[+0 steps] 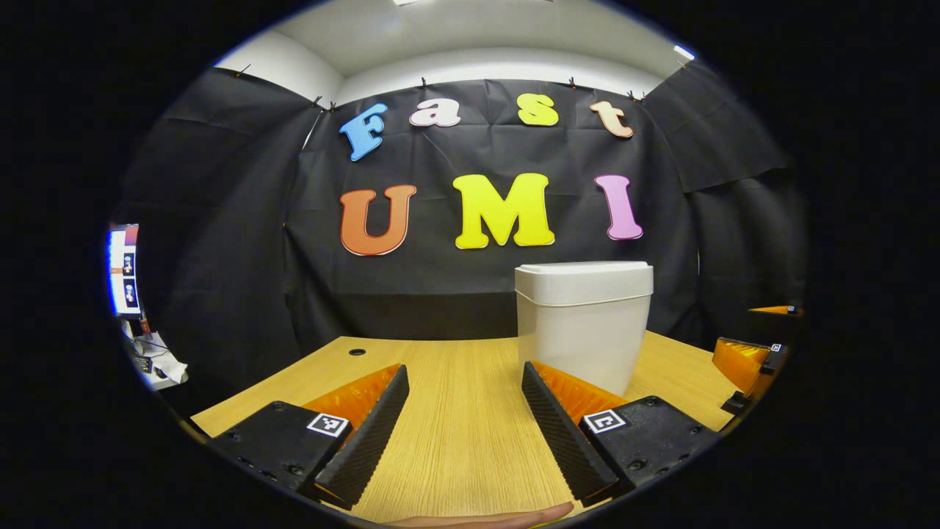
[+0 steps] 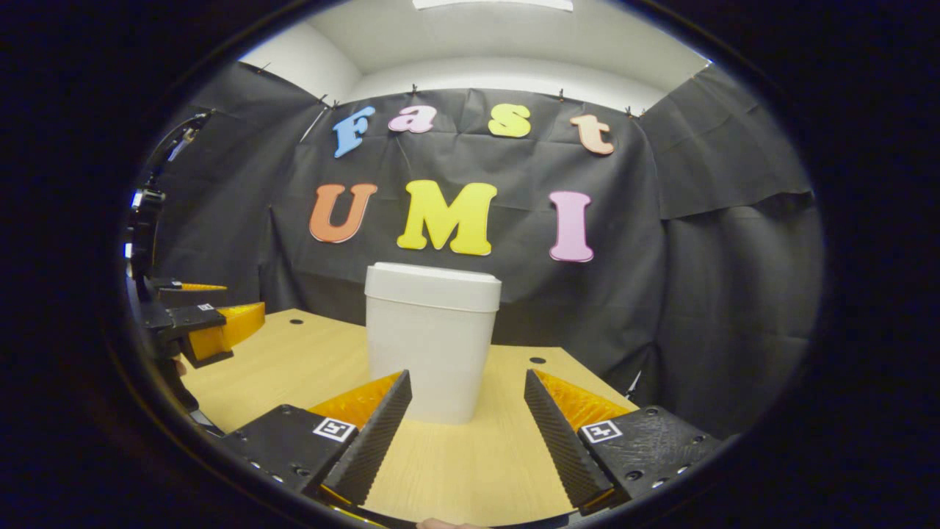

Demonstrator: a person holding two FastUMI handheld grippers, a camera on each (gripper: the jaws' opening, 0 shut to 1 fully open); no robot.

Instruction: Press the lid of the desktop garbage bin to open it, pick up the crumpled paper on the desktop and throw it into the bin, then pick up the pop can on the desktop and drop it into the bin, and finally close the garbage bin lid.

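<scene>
In the left gripper view, the left gripper [image 1: 465, 411] stood at 6 o'clock with its jaws spread wide and nothing between them, bare wooden desktop [image 1: 463, 433] showing in the gap; the white garbage bin [image 1: 584, 323] stood upright on the desktop at about 3 o'clock of centre, beyond the right-hand finger, its lid [image 1: 584, 279] shut and level; the right gripper [image 1: 753, 356] appeared at the 3 o'clock edge, off the bin's side and apart from it, its jaw state not determinable there; a fingertip of the person's hand [image 1: 507, 517] lay at the 6 o'clock rim; a small round hole [image 1: 357, 352] marked the desktop near the far edge at 9 o'clock. In the right gripper view, the right gripper [image 2: 467, 419] likewise held its jaws wide apart and empty at 6 o'clock; the garbage bin [image 2: 432, 342] stood ahead near centre, slightly toward the left-hand finger, lid [image 2: 433, 286] closed; the left gripper [image 2: 209, 327] sat at 9 o'clock over the desktop [image 2: 470, 463], well apart from the bin.
</scene>
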